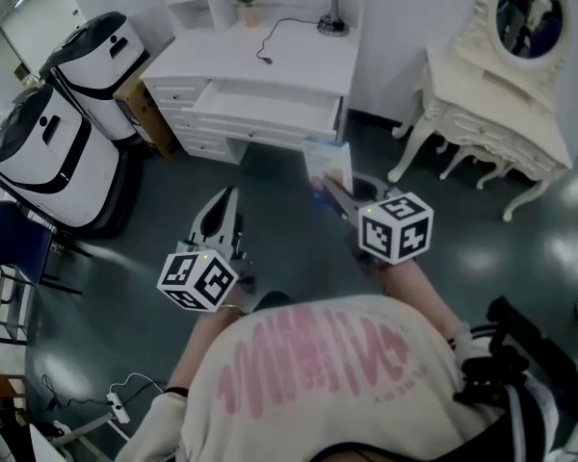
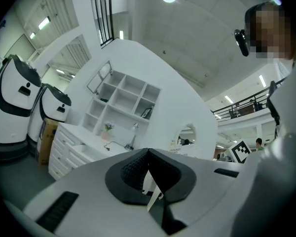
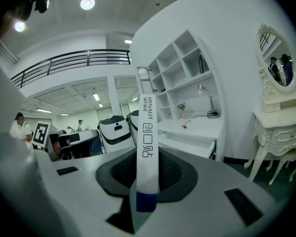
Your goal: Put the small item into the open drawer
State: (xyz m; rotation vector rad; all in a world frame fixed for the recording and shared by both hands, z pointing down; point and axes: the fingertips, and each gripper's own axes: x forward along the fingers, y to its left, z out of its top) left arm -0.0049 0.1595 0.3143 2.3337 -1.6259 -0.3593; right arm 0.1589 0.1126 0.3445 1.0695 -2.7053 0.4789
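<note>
A white desk (image 1: 299,51) stands ahead of me with its wide top drawer (image 1: 270,106) pulled open. My right gripper (image 1: 333,191) is shut on a thin white box with a blue end (image 1: 328,165), held out over the floor short of the drawer. In the right gripper view the box (image 3: 147,147) stands on edge between the pads, and the open drawer (image 3: 190,143) shows beyond it. My left gripper (image 1: 227,200) is lower left of the box, its jaws together with nothing in them. In the left gripper view its pads (image 2: 133,172) meet at the tip.
Two large white-and-black machines (image 1: 67,114) stand at the left beside a cardboard box (image 1: 140,104). An ornate cream vanity table (image 1: 491,104) with an oval mirror is at the right. A lamp (image 1: 332,17) and a small plant (image 1: 248,3) sit on the desk.
</note>
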